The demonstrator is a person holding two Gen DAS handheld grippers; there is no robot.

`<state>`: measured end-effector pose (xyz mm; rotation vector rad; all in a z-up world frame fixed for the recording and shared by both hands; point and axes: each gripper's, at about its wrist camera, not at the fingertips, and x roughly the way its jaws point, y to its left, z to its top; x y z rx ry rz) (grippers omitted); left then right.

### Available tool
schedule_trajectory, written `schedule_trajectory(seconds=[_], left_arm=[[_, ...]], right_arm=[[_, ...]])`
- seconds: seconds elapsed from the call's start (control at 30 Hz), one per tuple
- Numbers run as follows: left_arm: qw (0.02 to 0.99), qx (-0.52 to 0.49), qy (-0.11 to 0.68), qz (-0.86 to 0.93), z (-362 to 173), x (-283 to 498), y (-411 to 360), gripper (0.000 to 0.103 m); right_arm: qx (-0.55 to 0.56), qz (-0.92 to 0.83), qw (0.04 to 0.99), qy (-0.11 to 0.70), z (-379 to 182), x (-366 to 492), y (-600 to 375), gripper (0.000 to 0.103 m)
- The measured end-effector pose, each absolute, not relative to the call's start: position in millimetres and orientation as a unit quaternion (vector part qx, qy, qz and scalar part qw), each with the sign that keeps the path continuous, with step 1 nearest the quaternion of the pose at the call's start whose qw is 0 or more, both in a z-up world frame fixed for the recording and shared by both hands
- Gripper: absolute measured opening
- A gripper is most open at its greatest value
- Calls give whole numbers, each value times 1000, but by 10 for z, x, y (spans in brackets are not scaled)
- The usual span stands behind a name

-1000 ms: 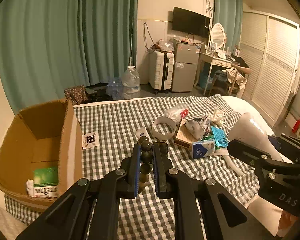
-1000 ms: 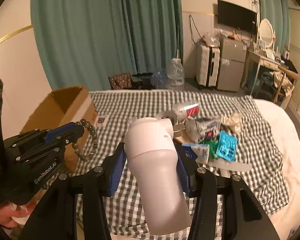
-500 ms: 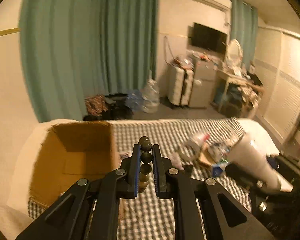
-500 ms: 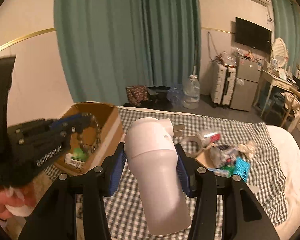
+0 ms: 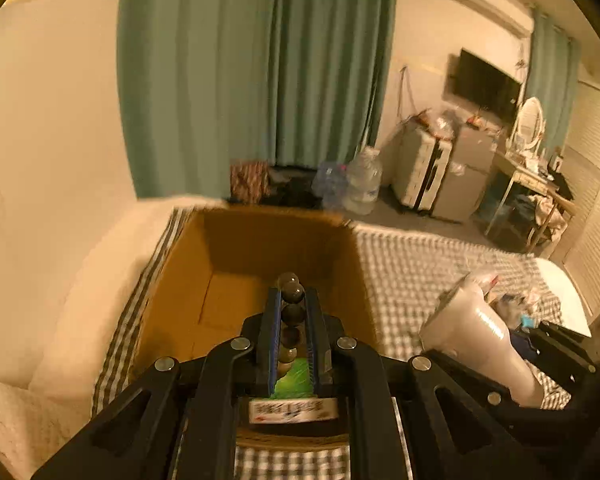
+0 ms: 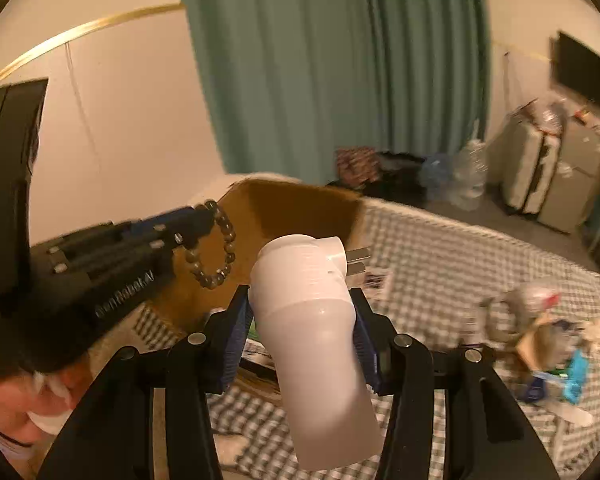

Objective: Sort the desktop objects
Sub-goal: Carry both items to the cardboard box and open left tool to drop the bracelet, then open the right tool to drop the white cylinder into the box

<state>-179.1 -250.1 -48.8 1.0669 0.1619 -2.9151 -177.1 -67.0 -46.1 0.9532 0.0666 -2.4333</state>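
Left claw [image 5: 292,320] clamps bead bracelet [image 6: 214,246] over cardboard box [image 5: 236,264]; right claw [image 6: 300,320] grips white plug-in device [image 6: 312,320] just beside. Neither dropped yet; clutter pile [image 6: 548,344] beyond still unsorted.

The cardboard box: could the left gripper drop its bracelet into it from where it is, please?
Probably yes. The left gripper, shut on the bracelet, hangs over the open box with nothing between them. The right gripper, holding the white plug, stays off to the side.
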Motion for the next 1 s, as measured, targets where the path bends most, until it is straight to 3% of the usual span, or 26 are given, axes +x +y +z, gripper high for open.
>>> schedule_trajectory(seconds=[0.37, 0.4, 0.43, 0.47, 0.5, 0.57, 0.67, 1.0], left_arm=[[46, 379, 75, -921, -1067, -1979, -2911, 13], [53, 380, 68, -921, -1085, -1959, -2920, 19], [54, 381, 63, -921, -1102, -1944, -2923, 27], [54, 386, 58, -919, -1123, -1925, -2923, 52], [60, 388, 53, -918, -1132, -1910, -2904, 77], [76, 375, 49, -922, -1110, -1831, -2890, 90], [84, 367, 54, -925, -1057, -1734, -2861, 101], [43, 363, 45, -930, -878, -1485, -2183, 103]], right_arm=[[416, -870, 263, -3, -1084, -2318, -1149, 49], [414, -873, 260, -4, -1072, -2335, -1196, 60], [409, -876, 256, -5, -1062, -2338, -1220, 76], [401, -881, 250, -7, -1037, -2339, -1221, 83], [393, -887, 244, -11, -999, -2332, -1204, 88], [380, -893, 239, -26, -930, -2293, -1140, 88], [378, -896, 227, -46, -885, -2272, -991, 88], [342, -923, 157, -83, -666, -1883, -26, 88]])
